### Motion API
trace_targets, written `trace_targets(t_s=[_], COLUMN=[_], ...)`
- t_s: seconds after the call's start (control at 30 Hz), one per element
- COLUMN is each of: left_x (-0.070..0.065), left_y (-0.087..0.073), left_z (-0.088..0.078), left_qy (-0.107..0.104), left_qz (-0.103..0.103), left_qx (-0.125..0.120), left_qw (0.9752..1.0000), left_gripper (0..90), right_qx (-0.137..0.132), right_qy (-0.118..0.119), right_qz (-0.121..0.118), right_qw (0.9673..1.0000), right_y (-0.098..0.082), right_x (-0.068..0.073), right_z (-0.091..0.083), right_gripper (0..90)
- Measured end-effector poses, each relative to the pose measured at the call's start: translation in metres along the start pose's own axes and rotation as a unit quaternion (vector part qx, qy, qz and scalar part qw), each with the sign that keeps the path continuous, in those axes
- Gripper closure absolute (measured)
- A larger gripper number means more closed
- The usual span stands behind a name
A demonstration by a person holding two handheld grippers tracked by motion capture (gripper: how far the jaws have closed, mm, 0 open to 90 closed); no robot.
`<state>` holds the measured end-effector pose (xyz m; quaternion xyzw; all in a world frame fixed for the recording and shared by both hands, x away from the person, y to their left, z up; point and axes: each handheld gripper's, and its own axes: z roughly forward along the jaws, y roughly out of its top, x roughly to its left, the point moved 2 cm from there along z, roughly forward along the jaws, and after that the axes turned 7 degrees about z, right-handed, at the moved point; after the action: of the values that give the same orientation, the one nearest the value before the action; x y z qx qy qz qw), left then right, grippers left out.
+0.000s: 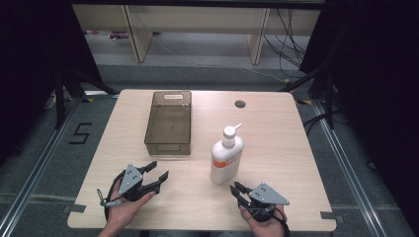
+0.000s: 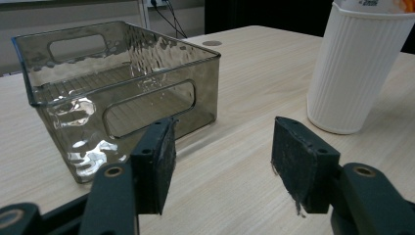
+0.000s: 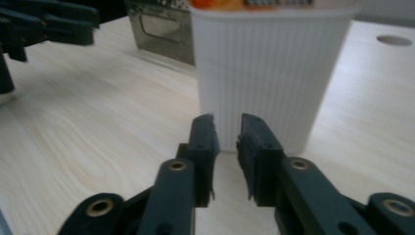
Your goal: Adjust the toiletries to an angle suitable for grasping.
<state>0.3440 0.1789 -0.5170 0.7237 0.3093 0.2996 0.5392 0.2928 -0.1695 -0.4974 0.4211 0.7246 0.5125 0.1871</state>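
A white ribbed pump bottle (image 1: 226, 158) with an orange label stands upright right of the table's middle. A smoky clear plastic bin (image 1: 168, 123) with handle cut-outs sits empty behind and to its left. My left gripper (image 1: 159, 170) rests near the front left, open, pointing at the bin (image 2: 122, 83), with the bottle (image 2: 357, 68) to the right; nothing lies between its pads (image 2: 156, 161). My right gripper (image 1: 237, 188) lies at the front right, just short of the bottle (image 3: 264, 73). Its jaws are nearly together with a slim gap and hold nothing.
A pale wooden table (image 1: 276, 128) has a round cable hole (image 1: 240, 104) near its far edge. Black curtains flank both sides, and desk legs and cables stand on the floor beyond. In the right gripper view, the left gripper (image 3: 44, 24) shows at upper left.
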Motion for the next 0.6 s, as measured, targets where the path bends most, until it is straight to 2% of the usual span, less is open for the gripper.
trace_targets(t_s=[0.03,0.1,0.13,0.17,0.2,0.3,0.37,0.43,0.47,0.53,0.6], left_x=[0.000,-0.001,-0.003,-0.003,-0.003,-0.004,-0.003,-0.003,-0.004,-0.004,-0.004], left_y=[-0.001,-0.002,-0.003,-0.004,-0.005,-0.007,-0.009,-0.009,-0.009,-0.009,-0.009], left_z=[0.000,0.002,0.003,0.002,0.003,0.003,0.004,0.004,0.003,0.003,0.003], left_qy=[0.001,0.002,0.002,0.004,0.005,0.009,0.009,0.010,0.012,0.013,0.014], left_qz=[0.001,-0.001,0.006,0.009,0.010,0.014,0.012,0.011,0.010,0.011,0.009], left_qx=[0.007,0.001,-0.001,0.006,0.007,0.012,0.007,0.010,0.014,0.013,0.013], left_qw=[1.0000,1.0000,1.0000,0.9999,0.9999,0.9998,0.9999,0.9998,0.9998,0.9998,0.9998], left_gripper=[39.7,39.2,39.3,40.2,41.5,42.4,42.4,42.2,42.2,42.2,42.1], right_qx=[-0.005,-0.008,-0.018,-0.015,-0.022,-0.021,-0.032,-0.034,-0.032,-0.038,-0.034], right_qy=[-0.004,-0.006,-0.003,-0.002,-0.013,-0.008,-0.011,-0.007,-0.017,-0.022,-0.012], right_qz=[-0.004,-0.003,-0.009,-0.005,-0.016,-0.009,-0.020,-0.016,-0.018,-0.010,-0.011], right_qw=[1.0000,0.9999,0.9998,0.9999,0.9995,0.9997,0.9992,0.9993,0.9992,0.9990,0.9993], right_y=[0.002,0.005,0.011,0.013,0.016,0.024,0.030,0.033,0.037,0.038,0.040], right_x=[0.002,0.005,0.006,0.007,0.006,0.009,0.009,0.010,0.008,0.009,0.010], right_z=[0.001,0.001,0.004,0.004,0.005,0.007,0.009,0.011,0.012,0.014,0.016], right_gripper=[83.6,86.9,90.0,90.0,90.0,90.0,90.0,90.0,90.0,90.0,90.0])
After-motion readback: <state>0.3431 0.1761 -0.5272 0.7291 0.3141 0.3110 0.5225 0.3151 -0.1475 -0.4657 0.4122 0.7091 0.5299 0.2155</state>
